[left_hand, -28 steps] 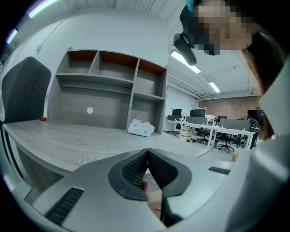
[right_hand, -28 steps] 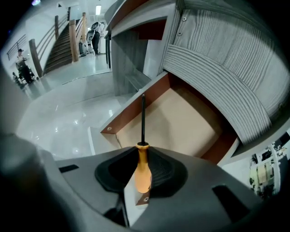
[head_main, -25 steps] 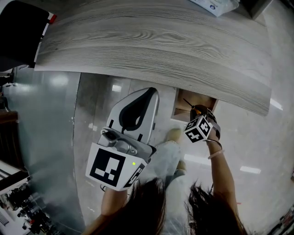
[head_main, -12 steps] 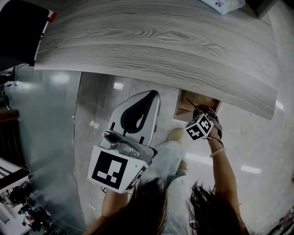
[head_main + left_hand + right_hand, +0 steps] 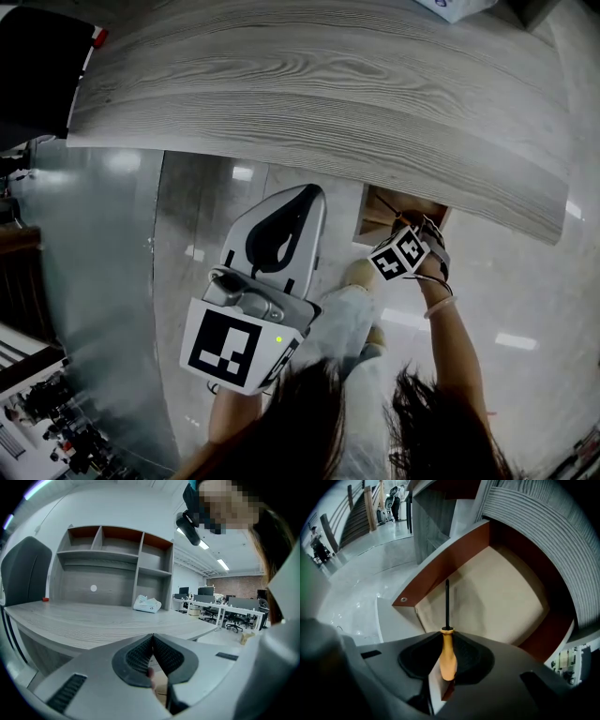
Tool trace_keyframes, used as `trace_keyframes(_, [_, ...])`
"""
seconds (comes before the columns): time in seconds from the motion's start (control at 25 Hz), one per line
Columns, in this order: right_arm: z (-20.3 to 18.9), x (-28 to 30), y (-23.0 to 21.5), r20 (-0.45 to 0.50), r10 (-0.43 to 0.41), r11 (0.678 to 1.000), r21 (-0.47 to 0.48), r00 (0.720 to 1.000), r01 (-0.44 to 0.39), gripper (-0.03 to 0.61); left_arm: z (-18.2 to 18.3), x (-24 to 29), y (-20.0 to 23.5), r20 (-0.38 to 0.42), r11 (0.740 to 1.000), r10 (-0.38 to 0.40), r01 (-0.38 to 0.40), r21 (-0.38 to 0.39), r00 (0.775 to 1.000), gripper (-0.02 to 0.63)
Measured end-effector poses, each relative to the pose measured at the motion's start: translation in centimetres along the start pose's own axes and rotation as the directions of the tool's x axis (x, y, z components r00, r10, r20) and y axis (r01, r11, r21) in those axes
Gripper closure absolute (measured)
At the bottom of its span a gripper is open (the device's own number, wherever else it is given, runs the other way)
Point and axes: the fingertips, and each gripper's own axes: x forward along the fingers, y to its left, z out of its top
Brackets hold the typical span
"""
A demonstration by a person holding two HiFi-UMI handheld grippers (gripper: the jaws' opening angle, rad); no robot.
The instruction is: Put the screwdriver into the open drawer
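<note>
The screwdriver [image 5: 448, 660] has an orange handle and a thin black shaft [image 5: 446, 603]. My right gripper [image 5: 446, 635] is shut on the handle, and the shaft points down into the open drawer [image 5: 497, 597], over its beige bottom. In the head view that drawer [image 5: 373, 214] juts out from under the grey wooden desk [image 5: 319, 84], with my right gripper [image 5: 401, 232] at its front edge. My left gripper [image 5: 302, 195] hangs lower left of the drawer, over the floor. In the left gripper view my left gripper [image 5: 152, 638] is shut with nothing in it.
The drawer has red-brown side walls [image 5: 440, 566] and holds nothing else. A grey shelf unit [image 5: 117, 559] and a white bag [image 5: 147, 604] stand on the desk. Shiny floor [image 5: 202, 216] lies below. A black chair back [image 5: 23, 573] is at the left.
My right gripper with the screwdriver has shifted slightly up and left, closer over the drawer. The left gripper has barely moved.
</note>
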Motion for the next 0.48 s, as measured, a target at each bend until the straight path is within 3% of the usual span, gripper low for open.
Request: trace_keyframes(0.48, [-0.16,0.32,0.63,-0.010,0.023,1.000,-0.001,1.000,-0.023,0.481,-0.06,0.06,-0.24,-0.008,1.000,0.012,-0.012,0.006,1.000,0.597])
